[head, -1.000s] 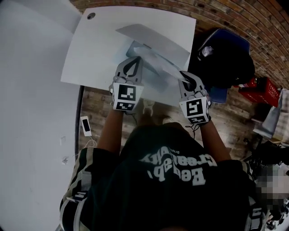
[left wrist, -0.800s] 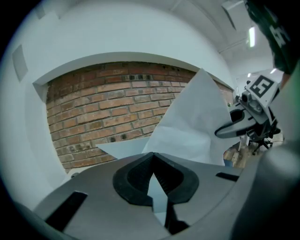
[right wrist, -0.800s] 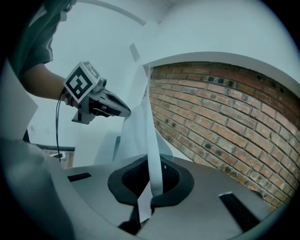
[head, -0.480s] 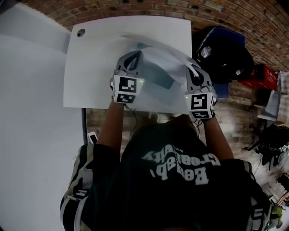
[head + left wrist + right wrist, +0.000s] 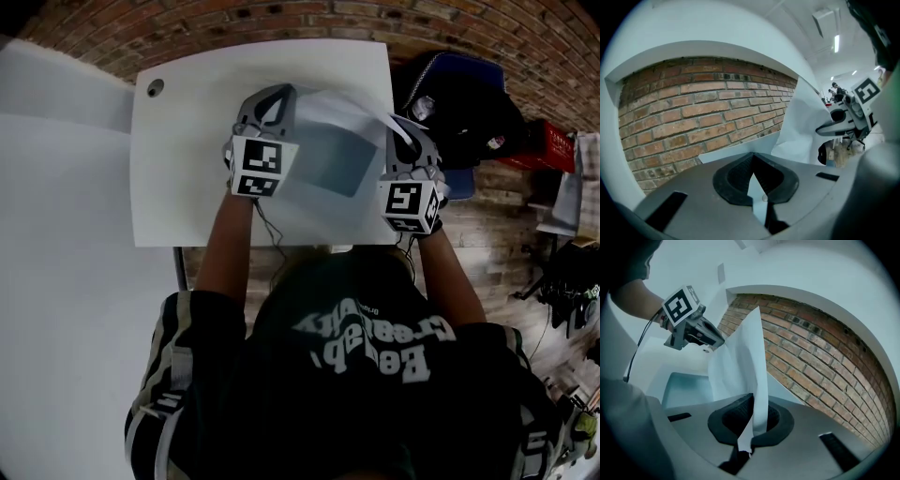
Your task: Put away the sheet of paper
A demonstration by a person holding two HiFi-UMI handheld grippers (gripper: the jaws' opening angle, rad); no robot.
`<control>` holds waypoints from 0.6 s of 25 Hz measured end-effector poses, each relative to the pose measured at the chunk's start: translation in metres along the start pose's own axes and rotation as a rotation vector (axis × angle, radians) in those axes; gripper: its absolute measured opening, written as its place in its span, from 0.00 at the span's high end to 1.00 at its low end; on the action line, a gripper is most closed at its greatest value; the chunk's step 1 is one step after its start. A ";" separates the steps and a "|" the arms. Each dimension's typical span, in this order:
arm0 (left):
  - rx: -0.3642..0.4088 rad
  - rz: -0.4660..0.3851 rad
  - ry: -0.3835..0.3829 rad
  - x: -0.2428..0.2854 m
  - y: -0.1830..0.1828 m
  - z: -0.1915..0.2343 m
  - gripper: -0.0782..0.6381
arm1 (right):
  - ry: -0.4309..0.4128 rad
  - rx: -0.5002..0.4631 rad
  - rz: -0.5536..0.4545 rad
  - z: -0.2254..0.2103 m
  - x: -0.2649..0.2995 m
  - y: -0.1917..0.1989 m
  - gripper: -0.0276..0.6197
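Note:
The white sheet of paper (image 5: 342, 111) hangs in the air over the white table (image 5: 183, 178), bowed between my two grippers. My left gripper (image 5: 271, 103) is shut on its left edge, and a sliver of paper (image 5: 755, 186) shows between the closed pads. My right gripper (image 5: 401, 133) is shut on the right edge, where the sheet (image 5: 740, 359) rises upright from the pinched jaws. Each gripper shows in the other's view: the right gripper (image 5: 843, 123) and the left gripper (image 5: 693, 333). A darker grey-blue patch (image 5: 333, 161) lies on the table under the sheet.
A round cable hole (image 5: 155, 87) sits in the table's far left corner. A black bag (image 5: 469, 103) on a blue seat stands right of the table, with a red item (image 5: 555, 150) beyond it. A brick surface (image 5: 281, 14) borders the far edge, a white panel (image 5: 66, 234) the left.
Both grippers have moved forward from the table's near edge to over its middle, carrying the sheet. The paper, earlier slack and creased, now arches between them.

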State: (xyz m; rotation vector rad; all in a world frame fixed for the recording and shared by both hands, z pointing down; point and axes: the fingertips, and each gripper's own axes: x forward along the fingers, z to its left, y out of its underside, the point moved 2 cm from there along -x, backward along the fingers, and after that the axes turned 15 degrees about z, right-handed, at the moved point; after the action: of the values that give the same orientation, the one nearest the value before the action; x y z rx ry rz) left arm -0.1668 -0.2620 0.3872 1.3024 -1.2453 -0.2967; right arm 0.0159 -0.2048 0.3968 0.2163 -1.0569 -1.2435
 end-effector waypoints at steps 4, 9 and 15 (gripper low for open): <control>0.028 0.007 0.005 0.015 -0.009 0.005 0.89 | 0.006 -0.052 -0.008 -0.001 0.021 -0.005 0.96; 0.016 0.029 -0.008 0.030 -0.013 0.015 0.89 | 0.012 -0.084 -0.007 -0.005 0.046 -0.007 0.96; -0.009 0.053 -0.021 0.040 -0.012 0.029 0.89 | 0.007 -0.190 -0.009 0.006 0.075 -0.012 0.96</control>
State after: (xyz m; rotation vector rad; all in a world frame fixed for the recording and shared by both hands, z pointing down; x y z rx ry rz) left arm -0.1694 -0.3127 0.3912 1.2596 -1.2926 -0.2786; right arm -0.0008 -0.2703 0.4322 0.0791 -0.9260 -1.3416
